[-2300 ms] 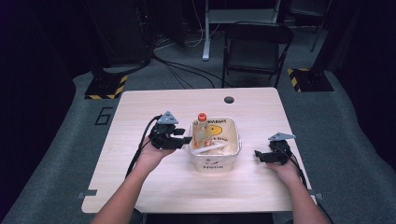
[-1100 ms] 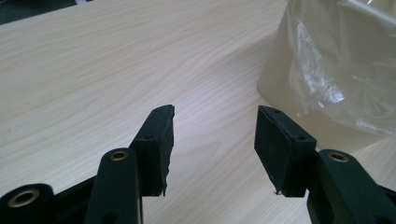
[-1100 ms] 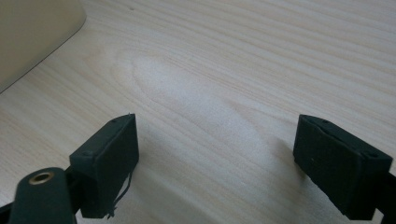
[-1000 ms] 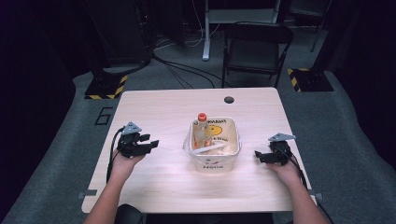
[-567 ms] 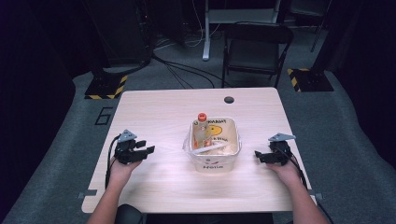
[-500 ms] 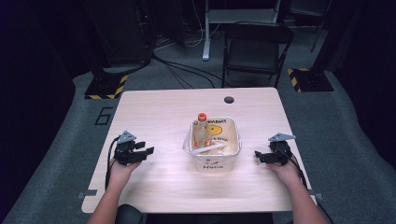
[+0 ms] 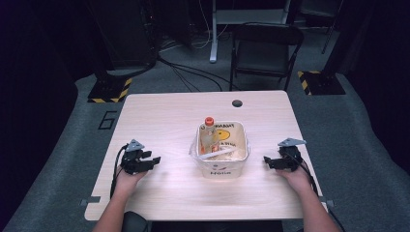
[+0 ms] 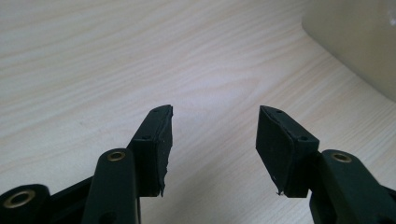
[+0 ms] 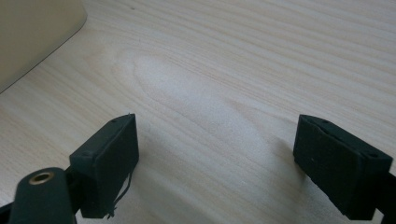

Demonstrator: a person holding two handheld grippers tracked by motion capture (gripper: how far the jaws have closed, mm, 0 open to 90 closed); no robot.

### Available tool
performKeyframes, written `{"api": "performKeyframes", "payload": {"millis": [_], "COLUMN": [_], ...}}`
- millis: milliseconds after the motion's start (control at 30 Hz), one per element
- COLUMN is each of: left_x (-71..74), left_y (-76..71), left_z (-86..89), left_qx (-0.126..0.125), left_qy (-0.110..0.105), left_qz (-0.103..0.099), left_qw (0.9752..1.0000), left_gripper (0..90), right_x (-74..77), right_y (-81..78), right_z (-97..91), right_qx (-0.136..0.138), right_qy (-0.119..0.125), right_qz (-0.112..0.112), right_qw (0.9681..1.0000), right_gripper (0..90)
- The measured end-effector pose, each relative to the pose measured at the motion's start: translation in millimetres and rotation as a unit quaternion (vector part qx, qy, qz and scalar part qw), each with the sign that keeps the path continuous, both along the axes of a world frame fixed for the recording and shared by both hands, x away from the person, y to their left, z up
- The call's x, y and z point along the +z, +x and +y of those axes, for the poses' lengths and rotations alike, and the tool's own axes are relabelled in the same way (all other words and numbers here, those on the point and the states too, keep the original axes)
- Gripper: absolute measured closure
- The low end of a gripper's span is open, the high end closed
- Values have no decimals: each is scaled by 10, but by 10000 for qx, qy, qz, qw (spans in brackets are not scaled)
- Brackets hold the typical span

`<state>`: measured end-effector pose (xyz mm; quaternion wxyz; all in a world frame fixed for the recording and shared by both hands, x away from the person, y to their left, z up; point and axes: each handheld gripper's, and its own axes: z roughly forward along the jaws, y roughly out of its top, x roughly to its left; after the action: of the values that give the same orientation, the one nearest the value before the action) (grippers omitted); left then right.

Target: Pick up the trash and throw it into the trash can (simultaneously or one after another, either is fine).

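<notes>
A cream plastic tub (image 7: 220, 170) stands at the middle of the light wooden table (image 7: 169, 116). Inside it a clear bottle with an orange cap (image 7: 208, 131) leans upright beside a yellow packet (image 7: 226, 137) and a white piece. My left gripper (image 7: 154, 161) rests low over the table left of the tub, jaws open and empty, pointing toward it. In the left gripper view the gripper (image 8: 215, 114) has bare wood between its pads and the tub's corner (image 8: 359, 42) ahead. My right gripper (image 7: 267, 162) lies right of the tub, open wide and empty (image 9: 217, 128), with the tub wall (image 9: 32, 32) at the upper left.
A round cable hole (image 7: 237, 103) sits near the table's far edge. A folding chair (image 7: 263, 48) stands behind the table, with cables on the grey floor. Bare wood lies on both sides of the tub and in front of it.
My left gripper has drawn away from the tub's left side, gone out to the left and sunk toward the table's near side. The right gripper and the tub have not moved.
</notes>
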<state>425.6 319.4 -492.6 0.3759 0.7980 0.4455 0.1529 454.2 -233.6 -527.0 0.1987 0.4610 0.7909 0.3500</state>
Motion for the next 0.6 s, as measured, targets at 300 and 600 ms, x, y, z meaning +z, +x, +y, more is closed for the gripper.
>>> {"api": "performKeyframes", "payload": {"millis": [300,600], "left_x": [-94,-183], "left_y": [23,62], "left_z": [-50,53], "left_qx": [-114,33], "left_qy": [268,191], "left_qz": [187,396], "left_qw": [9994,9990], "left_gripper": [454,454], "right_x": [1,1], "right_y": [-2,-6], "right_z": [-3,-2], "right_qx": [15,27], "right_qy": [3,8], "right_qz": [8,18], "right_qw": [10000,10000], "right_gripper": [134,134]}}
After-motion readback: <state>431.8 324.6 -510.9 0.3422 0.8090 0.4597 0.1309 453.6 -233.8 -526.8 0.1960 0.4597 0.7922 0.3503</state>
